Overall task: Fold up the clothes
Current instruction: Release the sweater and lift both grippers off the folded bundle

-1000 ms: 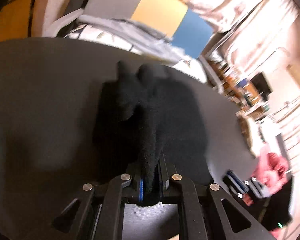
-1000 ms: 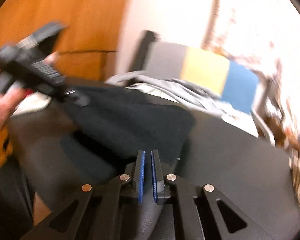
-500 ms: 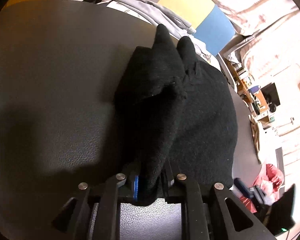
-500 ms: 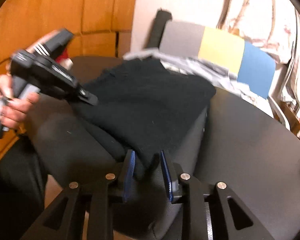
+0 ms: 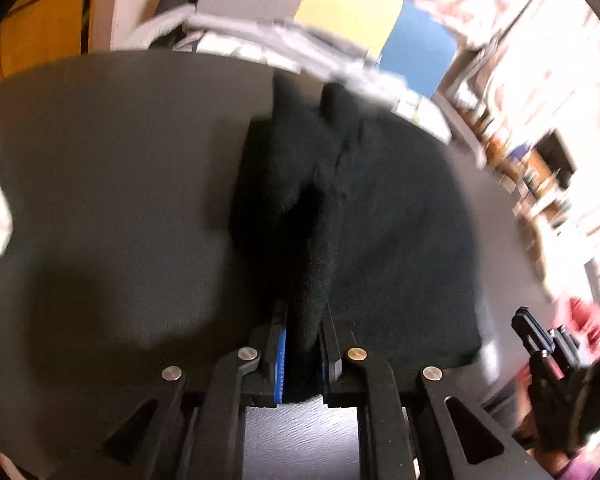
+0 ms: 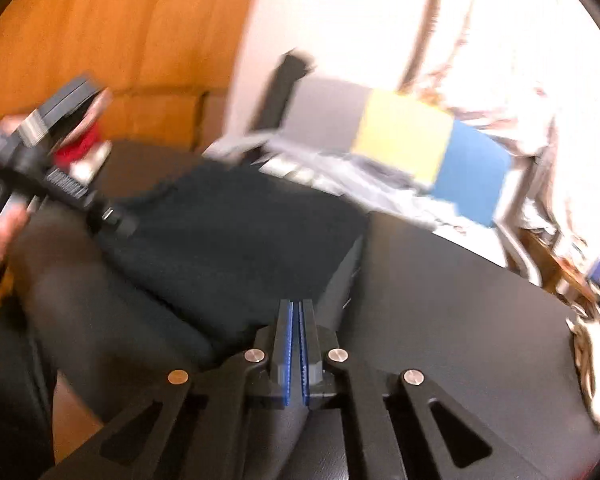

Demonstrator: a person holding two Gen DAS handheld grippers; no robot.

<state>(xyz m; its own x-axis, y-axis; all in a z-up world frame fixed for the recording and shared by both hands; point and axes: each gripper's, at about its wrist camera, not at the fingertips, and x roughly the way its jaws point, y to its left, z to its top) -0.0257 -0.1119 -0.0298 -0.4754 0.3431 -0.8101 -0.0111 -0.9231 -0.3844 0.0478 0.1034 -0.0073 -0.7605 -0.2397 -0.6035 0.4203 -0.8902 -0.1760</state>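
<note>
The black knitted garment (image 5: pixel 380 220) lies partly folded on the dark grey worktop (image 5: pixel 112 168); the fold looks unfinished. My left gripper (image 5: pixel 302 344) clamps a bunched edge; my right gripper (image 6: pixel 296 354) is pressed closed on nothing.

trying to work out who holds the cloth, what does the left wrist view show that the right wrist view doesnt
Only the left wrist view shows a ridge of the black garment pinched in the left gripper, plus a pink heap at right. Only the right wrist view shows the right gripper with its jaws together and no cloth visible between them. Both show the dark table and a grey, yellow and blue panel.
</note>
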